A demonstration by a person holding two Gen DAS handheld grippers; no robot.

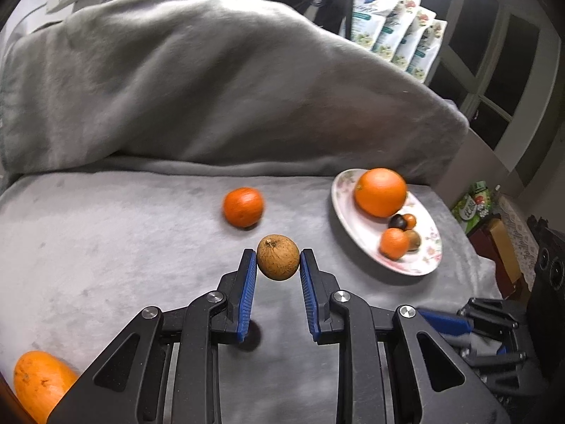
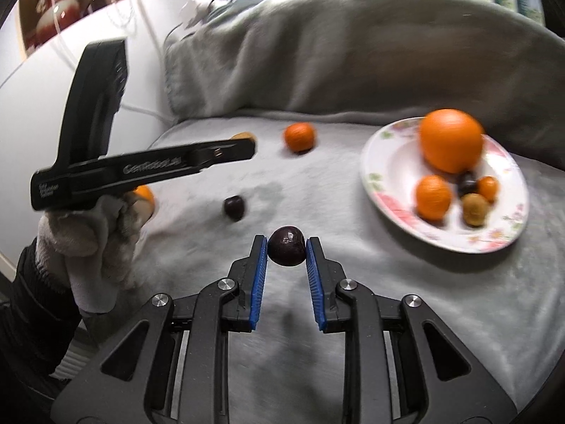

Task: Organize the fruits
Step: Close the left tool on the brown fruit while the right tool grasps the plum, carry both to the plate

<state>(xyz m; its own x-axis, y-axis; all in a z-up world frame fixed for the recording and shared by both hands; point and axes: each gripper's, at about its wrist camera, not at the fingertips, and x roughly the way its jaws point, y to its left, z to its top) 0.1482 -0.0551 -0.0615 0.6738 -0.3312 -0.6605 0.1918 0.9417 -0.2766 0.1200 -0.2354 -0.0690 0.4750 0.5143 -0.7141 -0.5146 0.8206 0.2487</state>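
The left tool (image 1: 278,259) is pinching a round brown fruit (image 1: 278,257) between its blue pads, holding it clear of the grey cloth (image 1: 106,247) that is covering the tabletop. The right tool (image 2: 286,251) is pinching a dark plum (image 2: 286,250) the same way, also lifted off the cloth.

Ahead and to the right of both tools, a floral plate (image 1: 356,226) is sitting on the cloth. It is carrying 1 large orange (image 1: 380,192), 1 small orange (image 1: 394,243), a tiny orange fruit (image 1: 410,221), a dark fruit (image 1: 397,222) and a brown fruit (image 1: 412,240), all crowding the plate's far and right part, while its near-left part is lying bare.

Loose on the cloth, a mandarin (image 1: 243,207) is lying just beyond the left tool's fruit, apart from it and well left of the plate. A second dark plum (image 2: 234,207) is resting ahead and left of the right tool. A yellow-orange fruit (image 1: 40,385) is sitting at the near-left corner of the left wrist view.

In the right wrist view, a gloved hand (image 2: 95,236) is gripping the left tool's black handle, which is stretching across the left side and partly hiding the fruit behind it. A bunched grey blanket (image 1: 212,81) is rising behind the cloth, walling off the far edge. Printed pouches (image 1: 392,24) are standing in a row beyond it.
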